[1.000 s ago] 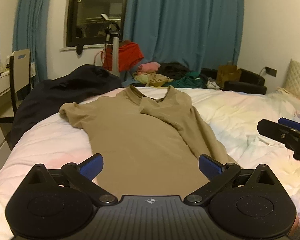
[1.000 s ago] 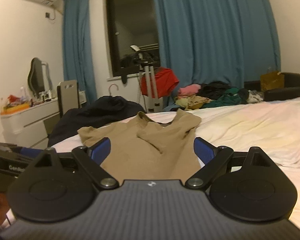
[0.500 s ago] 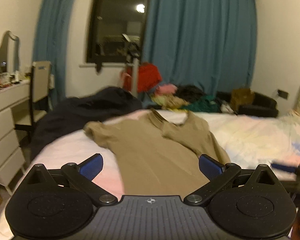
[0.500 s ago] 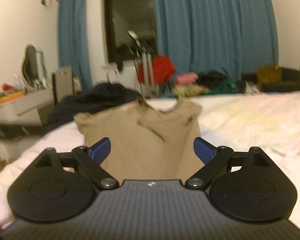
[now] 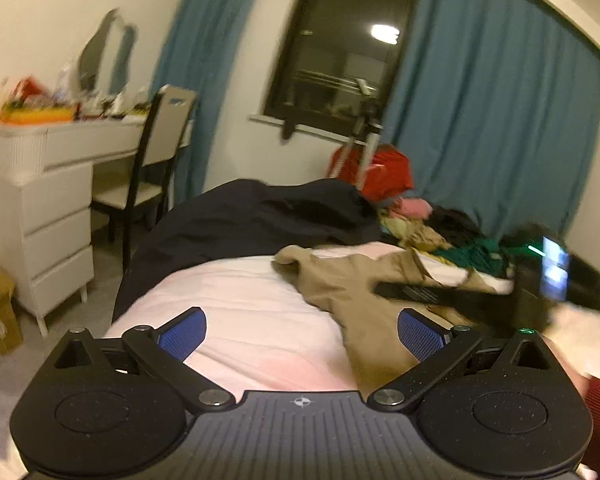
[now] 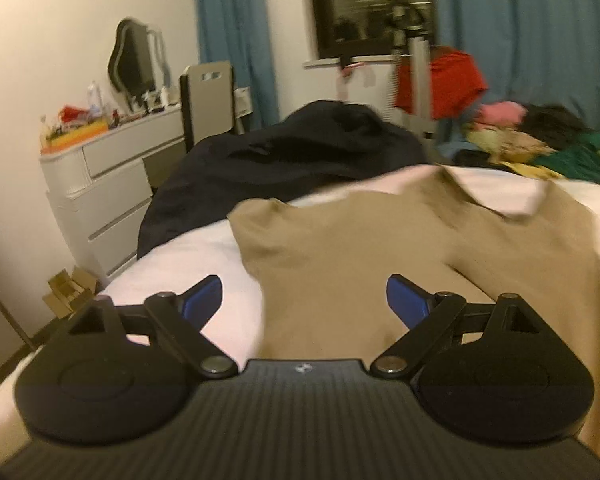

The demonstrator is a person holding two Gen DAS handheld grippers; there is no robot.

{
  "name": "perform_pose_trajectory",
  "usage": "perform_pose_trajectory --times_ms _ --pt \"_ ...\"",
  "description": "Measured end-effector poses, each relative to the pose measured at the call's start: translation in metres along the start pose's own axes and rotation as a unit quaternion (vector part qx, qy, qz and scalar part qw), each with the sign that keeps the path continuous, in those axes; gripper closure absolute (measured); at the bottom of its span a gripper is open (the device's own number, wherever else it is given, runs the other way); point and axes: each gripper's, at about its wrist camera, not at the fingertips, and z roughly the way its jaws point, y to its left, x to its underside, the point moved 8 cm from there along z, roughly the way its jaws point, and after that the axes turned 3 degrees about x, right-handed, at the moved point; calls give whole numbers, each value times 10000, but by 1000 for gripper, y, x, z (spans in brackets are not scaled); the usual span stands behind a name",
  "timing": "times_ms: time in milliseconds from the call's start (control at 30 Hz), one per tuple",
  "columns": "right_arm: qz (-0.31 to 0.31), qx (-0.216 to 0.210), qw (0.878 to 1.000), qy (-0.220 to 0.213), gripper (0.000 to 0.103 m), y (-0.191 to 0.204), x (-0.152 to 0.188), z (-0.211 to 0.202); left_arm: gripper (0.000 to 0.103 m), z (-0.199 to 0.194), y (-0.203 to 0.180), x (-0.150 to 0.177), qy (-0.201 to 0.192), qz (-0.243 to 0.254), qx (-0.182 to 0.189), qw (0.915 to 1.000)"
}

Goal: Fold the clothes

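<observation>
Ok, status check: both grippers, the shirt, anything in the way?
Left gripper open, empty, over bare sheet. Right gripper open, empty, over tan shirt. Shirt spread on bed, unfolded. Dark garment piled past the left sleeve, not on it.

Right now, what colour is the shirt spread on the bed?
Plain tan, no pattern; the shirt shows best in the right wrist view.

A dark window (image 5: 340, 40) sits between blue curtains (image 5: 488, 128) on a pale wall (image 5: 40, 20), with a ceiling light reflected in the glass. At the left stands a white dresser (image 5: 40, 200) with a cluttered top and a mirror (image 6: 132, 60), a chair (image 5: 160, 148) beside it. The floor (image 5: 100, 264) is grey.
</observation>
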Motion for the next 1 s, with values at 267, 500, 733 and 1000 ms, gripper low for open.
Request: perform_pose_trajectory --times_ms 267,500,733,1000 --pt "-870 240 9956 272 22 66 -20 151 0 49 47 9 -75 -644 -343 9973" --pt "-303 691 9950 650 94 33 -12 179 0 43 70 7 -366 -1603 23 9864" --pt "347 395 9981 -332 99 -18 -66 107 0 19 50 3 -683 -1626 646 9822" --pt "1251 815 9848 -886 99 -153 -90 26 0 -3 -18 14 -741 -812 1219 9864"
